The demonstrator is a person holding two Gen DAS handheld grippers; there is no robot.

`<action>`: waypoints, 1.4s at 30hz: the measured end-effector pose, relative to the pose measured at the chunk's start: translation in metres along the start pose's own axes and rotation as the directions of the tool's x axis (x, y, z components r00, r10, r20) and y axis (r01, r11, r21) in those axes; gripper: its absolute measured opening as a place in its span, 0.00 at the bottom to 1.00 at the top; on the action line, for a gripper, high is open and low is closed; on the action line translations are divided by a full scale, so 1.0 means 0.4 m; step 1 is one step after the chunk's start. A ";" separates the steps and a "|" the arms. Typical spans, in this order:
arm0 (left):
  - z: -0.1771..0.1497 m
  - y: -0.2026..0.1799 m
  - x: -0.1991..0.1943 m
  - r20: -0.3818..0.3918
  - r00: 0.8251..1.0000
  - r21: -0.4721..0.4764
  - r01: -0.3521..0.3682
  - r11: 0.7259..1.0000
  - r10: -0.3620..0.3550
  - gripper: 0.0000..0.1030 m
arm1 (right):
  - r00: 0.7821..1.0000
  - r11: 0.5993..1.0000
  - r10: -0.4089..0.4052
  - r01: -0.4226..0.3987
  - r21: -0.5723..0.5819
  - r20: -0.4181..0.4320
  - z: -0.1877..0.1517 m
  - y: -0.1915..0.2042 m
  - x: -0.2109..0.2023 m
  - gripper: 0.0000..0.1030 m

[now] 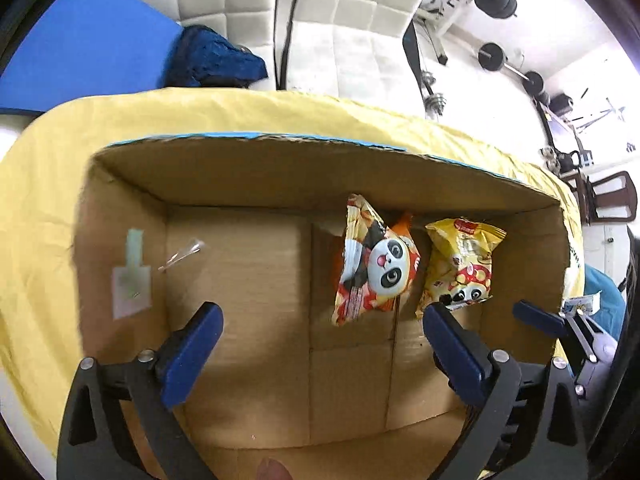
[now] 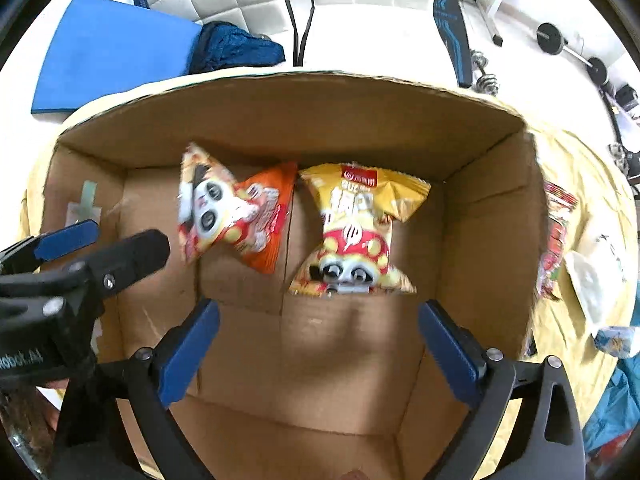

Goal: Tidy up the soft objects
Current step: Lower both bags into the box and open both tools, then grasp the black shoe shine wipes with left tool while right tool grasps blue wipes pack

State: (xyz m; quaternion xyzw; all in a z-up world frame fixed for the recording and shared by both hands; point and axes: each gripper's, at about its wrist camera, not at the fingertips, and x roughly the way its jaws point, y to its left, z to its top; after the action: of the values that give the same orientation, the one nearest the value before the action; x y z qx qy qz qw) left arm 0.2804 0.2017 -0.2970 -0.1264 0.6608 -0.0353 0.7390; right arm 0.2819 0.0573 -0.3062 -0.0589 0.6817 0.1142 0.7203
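At the bottom of the left wrist view, the left gripper (image 1: 322,320) stands with its blue-padded jaws spread wide and nothing between them, above the bare floor of the cardboard box (image 1: 240,168). At the bottom of the right wrist view, the right gripper (image 2: 318,318) is likewise released, jaws wide apart and empty.

Further in, two snack bags lie on the box floor near its far wall. The orange panda bag (image 1: 374,264) sits right of centre in the left view, and the yellow panda bag (image 1: 460,264) lies just beside it to the right.

The box rests on a yellow cloth (image 1: 248,110). At the right edge of the right view, another red snack packet (image 2: 558,240) lies on the cloth outside the box.

Beyond, in the upper left, a blue mat (image 1: 88,48) lies on the floor.
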 end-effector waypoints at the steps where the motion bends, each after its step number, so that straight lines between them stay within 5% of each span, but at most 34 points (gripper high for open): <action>1: 0.003 0.011 -0.005 0.011 1.000 -0.004 -0.006 1.000 0.006 1.00 | 1.000 1.000 -0.008 0.008 0.005 0.008 -0.009 0.007 -0.007 0.98; 13: -0.104 -0.024 -0.142 0.203 0.974 0.033 -0.106 0.994 0.097 1.00 | 0.991 0.999 -0.035 0.030 0.035 0.128 -0.144 0.021 -0.171 1.00; 30: -0.298 -0.095 -0.340 0.338 0.937 0.089 -0.124 0.988 0.087 1.00 | 0.964 0.995 0.067 -0.084 0.053 0.259 -0.359 0.008 -0.399 1.00; 35: -0.318 -0.168 -0.363 0.359 0.932 0.113 -0.102 0.988 0.055 1.00 | 0.963 0.988 0.054 -0.090 0.127 0.265 -0.397 -0.120 -0.439 1.00; 42: -0.298 -0.375 -0.316 0.319 0.947 0.242 -0.119 0.963 0.036 1.00 | 0.981 0.949 -0.043 -0.019 0.313 0.189 -0.453 -0.462 -0.411 1.00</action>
State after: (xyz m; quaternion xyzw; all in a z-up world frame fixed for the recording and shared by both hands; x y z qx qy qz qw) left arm 0.1646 0.0678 -0.1507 -0.0068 0.5301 -0.0714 0.8449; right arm 0.1443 -0.1788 -0.1673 0.0635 0.6175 0.0052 0.7839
